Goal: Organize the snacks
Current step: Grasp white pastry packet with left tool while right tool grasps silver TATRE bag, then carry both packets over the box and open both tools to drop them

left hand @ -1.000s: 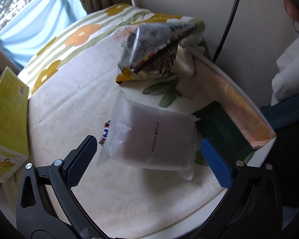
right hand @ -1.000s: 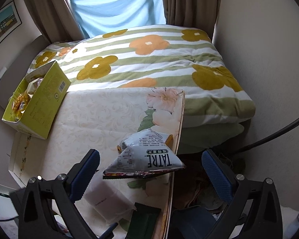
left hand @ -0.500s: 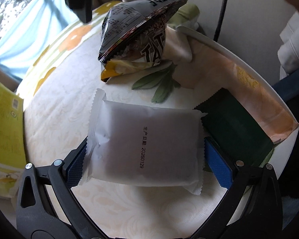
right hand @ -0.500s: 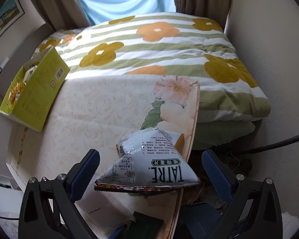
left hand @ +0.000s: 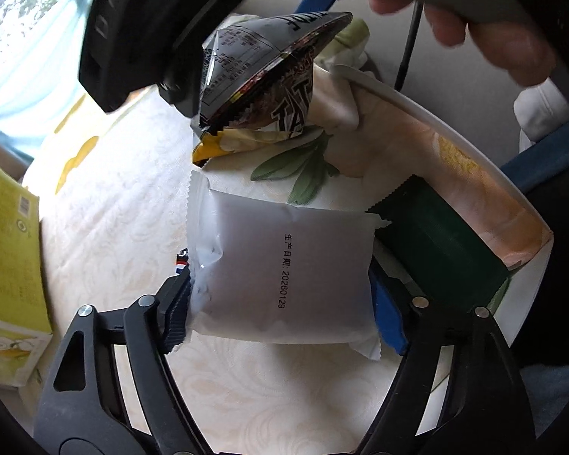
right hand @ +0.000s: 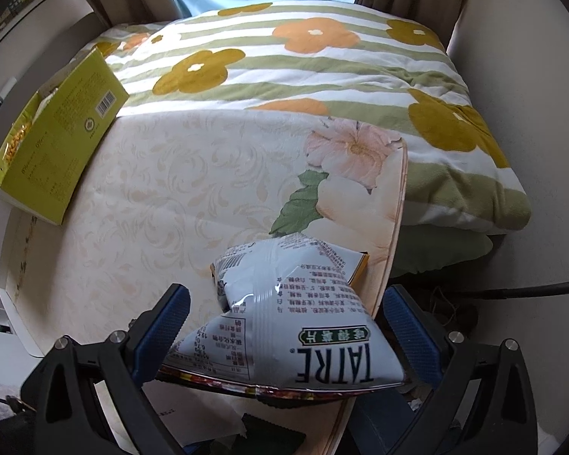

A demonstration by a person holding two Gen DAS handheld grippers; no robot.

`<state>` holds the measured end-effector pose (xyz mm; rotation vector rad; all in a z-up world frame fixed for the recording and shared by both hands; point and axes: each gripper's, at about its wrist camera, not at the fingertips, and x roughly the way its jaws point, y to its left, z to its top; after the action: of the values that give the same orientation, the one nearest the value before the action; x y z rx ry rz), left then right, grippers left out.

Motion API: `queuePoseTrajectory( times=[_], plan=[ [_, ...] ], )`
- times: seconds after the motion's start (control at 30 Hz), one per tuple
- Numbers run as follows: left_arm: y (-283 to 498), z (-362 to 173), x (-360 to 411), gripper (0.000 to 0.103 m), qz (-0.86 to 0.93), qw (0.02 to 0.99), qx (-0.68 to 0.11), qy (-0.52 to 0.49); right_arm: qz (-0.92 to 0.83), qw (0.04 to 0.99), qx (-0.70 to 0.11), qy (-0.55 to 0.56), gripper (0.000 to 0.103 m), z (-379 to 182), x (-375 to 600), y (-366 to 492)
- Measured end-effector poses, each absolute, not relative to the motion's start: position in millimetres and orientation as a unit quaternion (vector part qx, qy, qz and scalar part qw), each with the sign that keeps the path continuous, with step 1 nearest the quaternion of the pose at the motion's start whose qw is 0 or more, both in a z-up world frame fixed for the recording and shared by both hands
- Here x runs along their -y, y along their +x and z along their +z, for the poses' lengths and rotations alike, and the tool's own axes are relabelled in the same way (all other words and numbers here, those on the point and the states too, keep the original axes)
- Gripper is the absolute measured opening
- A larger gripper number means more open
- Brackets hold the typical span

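A white frosted packet (left hand: 284, 265) with a printed date lies flat on the floral table cloth (left hand: 125, 197). My left gripper (left hand: 280, 307) straddles it and its jaws are closing; both pads touch the packet's short sides, and its left edge crumples. Just beyond stands a silver and black TATRE chip bag (right hand: 284, 326), also seen in the left wrist view (left hand: 261, 64), resting on a yellow packet (left hand: 216, 144). My right gripper (right hand: 284, 322) hangs open around the chip bag, a blue pad on either side. A hand (left hand: 493, 38) holds that gripper.
A dark green packet (left hand: 436, 250) lies to the right of the white one, near the table's rim (left hand: 417, 102). A yellow-green open box (right hand: 57, 140) with snacks inside stands at the far left. A flowered quilt (right hand: 322, 57) lies behind the table. A black cable (right hand: 512, 288) runs on the right.
My left gripper's jaws have come in from wide open onto the white packet's sides. The right gripper has sunk over the chip bag, which now sits between its fingers.
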<state>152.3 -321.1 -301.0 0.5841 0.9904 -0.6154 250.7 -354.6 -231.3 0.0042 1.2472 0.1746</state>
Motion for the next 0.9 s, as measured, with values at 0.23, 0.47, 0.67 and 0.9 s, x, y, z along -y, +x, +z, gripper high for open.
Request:
queuePoseTrajectory(
  times=[0.23, 0.47, 0.67, 0.9],
  plan=[
    [163, -291, 304, 0.074, -0.293, 0.793, -0.474, 0.247, 0.08, 0.801, -0.593, -0.01, 0.091, -239, 351, 252],
    [167, -284, 285, 0.073, -0.284, 0.798, -0.48, 0.231, 0.075, 0.798, -0.597, -0.026, 0.075, -240, 347, 254],
    [163, -271, 273, 0.073, -0.275, 0.806, -0.474, 0.222, 0.076, 0.803, -0.591, -0.029, 0.067, -234, 343, 248],
    [153, -252, 256, 0.073, -0.256, 0.825, -0.465, 0.195, 0.074, 0.825, -0.56, -0.013, 0.066, -203, 339, 238]
  ],
)
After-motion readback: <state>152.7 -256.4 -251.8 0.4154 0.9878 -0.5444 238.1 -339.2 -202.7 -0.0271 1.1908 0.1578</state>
